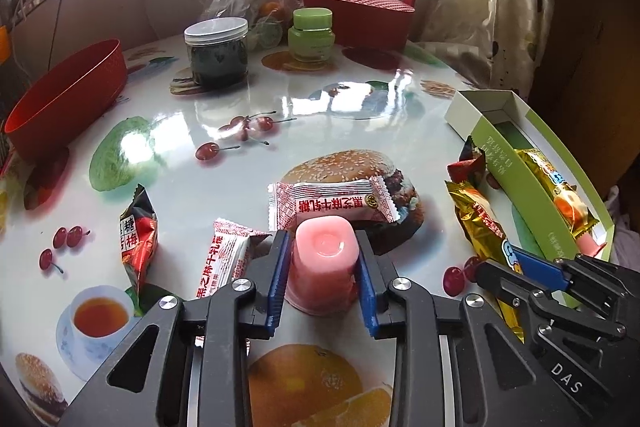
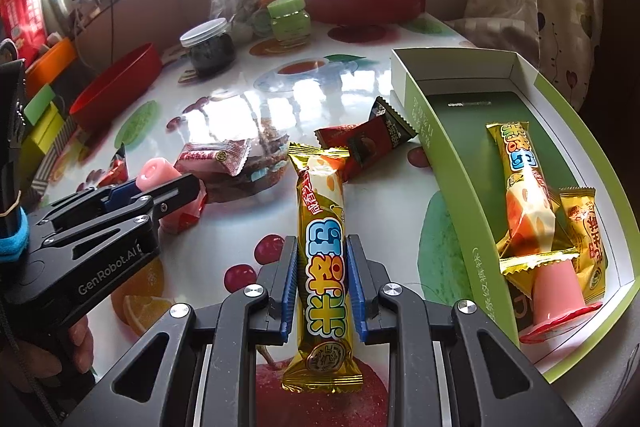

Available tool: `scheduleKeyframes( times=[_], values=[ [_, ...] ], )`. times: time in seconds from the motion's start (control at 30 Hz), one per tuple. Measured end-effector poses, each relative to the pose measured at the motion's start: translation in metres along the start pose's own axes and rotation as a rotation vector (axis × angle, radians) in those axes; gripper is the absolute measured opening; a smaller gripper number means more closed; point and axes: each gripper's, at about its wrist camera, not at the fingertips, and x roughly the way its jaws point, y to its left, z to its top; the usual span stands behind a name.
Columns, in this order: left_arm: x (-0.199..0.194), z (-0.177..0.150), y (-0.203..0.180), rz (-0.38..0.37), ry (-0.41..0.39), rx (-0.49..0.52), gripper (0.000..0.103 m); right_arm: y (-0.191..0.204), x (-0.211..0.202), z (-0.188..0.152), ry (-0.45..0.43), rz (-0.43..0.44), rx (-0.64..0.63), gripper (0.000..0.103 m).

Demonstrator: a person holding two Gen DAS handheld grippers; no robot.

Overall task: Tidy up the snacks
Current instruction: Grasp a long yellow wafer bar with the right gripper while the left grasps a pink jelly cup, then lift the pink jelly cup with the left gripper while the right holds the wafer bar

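On the left of the table, the left gripper [image 1: 323,281] is clamped on a pink jelly cup [image 1: 323,263], blue pads pressed to either side of it. The cup is upside down, its narrow base up and wide rim down, and whether the rim touches the tabletop [image 1: 320,115] I cannot tell. Just beyond it lies a red-and-white milk candy [image 1: 336,205], with a second one [image 1: 224,263] to its near left.

Further right, the right gripper [image 2: 322,287] pinches a long golden rice snack bar [image 2: 322,255] across its middle. The bar's long axis runs near to far along the fingers, its far end pointing at a dark red candy wrapper [image 2: 364,143].

At the right edge sits the open green box [image 2: 452,163], already holding another golden bar, a small gold packet and a pink jelly cup lying on its side.

Both hands look mid-pickup, each with a snack grasped and the box still to reach. Next, I'd guess, the right one swings right over the box wall and lets the bar go lengthwise beside its twin, the box being long and narrow. The jelly cup has farther to travel.
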Motion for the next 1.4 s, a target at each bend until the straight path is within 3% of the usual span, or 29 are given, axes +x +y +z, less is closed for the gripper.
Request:
scheduleKeyframes(
  times=[0.67, 0.7, 0.77, 1.17, 1.2, 1.33, 1.4],
  values=[
    [-0.026, -0.005, -0.004, -0.017, -0.046, 0.000, 0.030, 0.006, -0.020, -0.003, -0.045, 0.006, -0.016, 0.022],
    [-0.029, -0.005, -0.005, -0.019, -0.051, 0.001, 0.029, 0.006, -0.023, -0.003, -0.050, 0.008, -0.020, 0.022],
    [-0.036, -0.005, -0.007, -0.022, -0.062, 0.008, 0.018, 0.006, -0.028, -0.004, -0.060, 0.010, -0.023, 0.022],
    [-0.032, -0.008, -0.002, -0.069, -0.045, -0.033, 0.018, 0.005, -0.041, -0.008, -0.077, 0.011, -0.019, 0.022],
    [-0.031, -0.007, -0.002, -0.070, -0.045, -0.027, 0.020, 0.005, -0.041, -0.008, -0.077, 0.012, -0.018, 0.022],
    [-0.026, -0.006, -0.005, -0.065, -0.044, -0.015, 0.044, 0.004, -0.040, -0.008, -0.076, 0.015, -0.016, 0.022],
    [-0.021, -0.005, -0.005, -0.048, -0.032, -0.014, 0.047, 0.003, -0.038, -0.007, -0.072, 0.019, -0.016, 0.022]
  ],
)
